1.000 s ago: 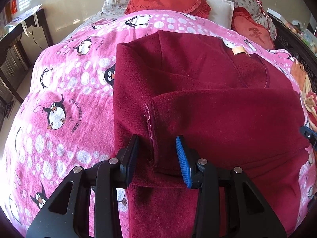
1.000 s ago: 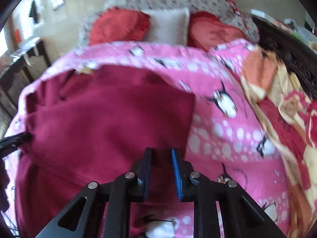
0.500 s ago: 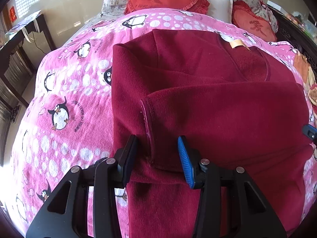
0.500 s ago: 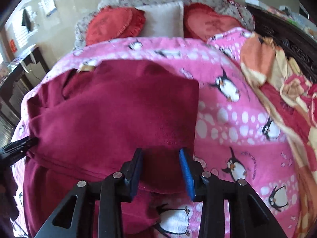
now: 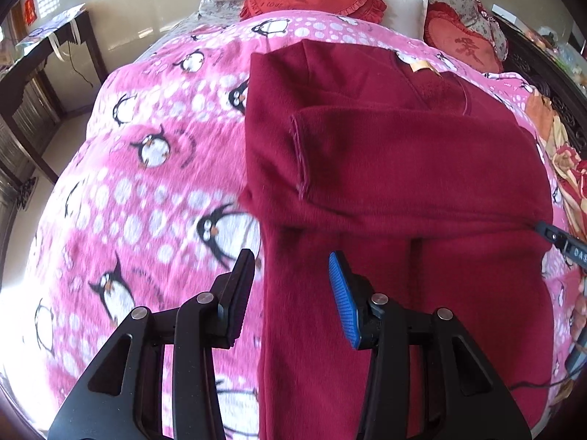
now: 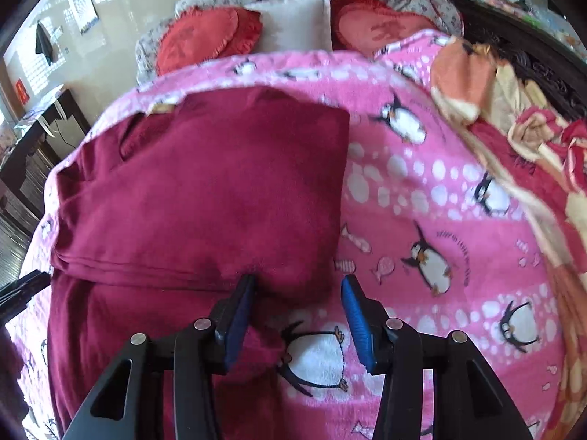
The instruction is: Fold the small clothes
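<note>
Both claws backed off the sweater (image 5: 385, 168) w/ jaws apart, empty: left claw (image 5: 291, 286), right claw (image 6: 297, 308). It lies mid-bed (image 5: 154, 168), sleeves folded in. Next I'd grab both hem corners evenly, fold toward the pillow end.

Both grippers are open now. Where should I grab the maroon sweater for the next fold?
Probably the sweater's near hem corners: left gripper on its left edge, right gripper on its right. Both sleeves already lie folded across the chest, so the unfolded bottom half can go up toward the collar.
</note>
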`<state>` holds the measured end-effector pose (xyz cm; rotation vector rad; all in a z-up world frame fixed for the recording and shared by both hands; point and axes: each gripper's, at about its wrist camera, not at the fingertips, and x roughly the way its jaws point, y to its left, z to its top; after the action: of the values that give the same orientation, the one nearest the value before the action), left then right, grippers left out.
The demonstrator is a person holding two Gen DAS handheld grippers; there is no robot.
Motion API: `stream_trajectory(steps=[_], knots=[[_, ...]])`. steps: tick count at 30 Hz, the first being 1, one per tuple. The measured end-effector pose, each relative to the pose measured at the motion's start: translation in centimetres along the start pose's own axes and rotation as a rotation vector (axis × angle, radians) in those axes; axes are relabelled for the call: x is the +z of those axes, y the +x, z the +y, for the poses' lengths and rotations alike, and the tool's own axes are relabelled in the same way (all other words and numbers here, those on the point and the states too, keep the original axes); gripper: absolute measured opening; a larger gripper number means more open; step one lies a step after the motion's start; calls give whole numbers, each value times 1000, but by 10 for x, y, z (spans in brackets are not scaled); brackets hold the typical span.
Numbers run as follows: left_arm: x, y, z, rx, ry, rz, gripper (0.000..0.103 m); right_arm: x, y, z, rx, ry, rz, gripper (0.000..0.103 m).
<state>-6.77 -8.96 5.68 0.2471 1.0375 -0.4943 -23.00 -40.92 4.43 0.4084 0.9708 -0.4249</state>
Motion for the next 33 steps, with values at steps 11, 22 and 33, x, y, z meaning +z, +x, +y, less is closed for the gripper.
stream_trajectory(steps=[11,22,33], knots=[[-51,-29,5,-16,8,8,42,-33,-70,10,74,-46,-55,47],[-96,-34,17,-75,-57,90,42,-96,-68,-6,102,-27,44,50],[-136,-44,38,-160,-128,166,42,-129,-69,-17,163,22,82,51]])
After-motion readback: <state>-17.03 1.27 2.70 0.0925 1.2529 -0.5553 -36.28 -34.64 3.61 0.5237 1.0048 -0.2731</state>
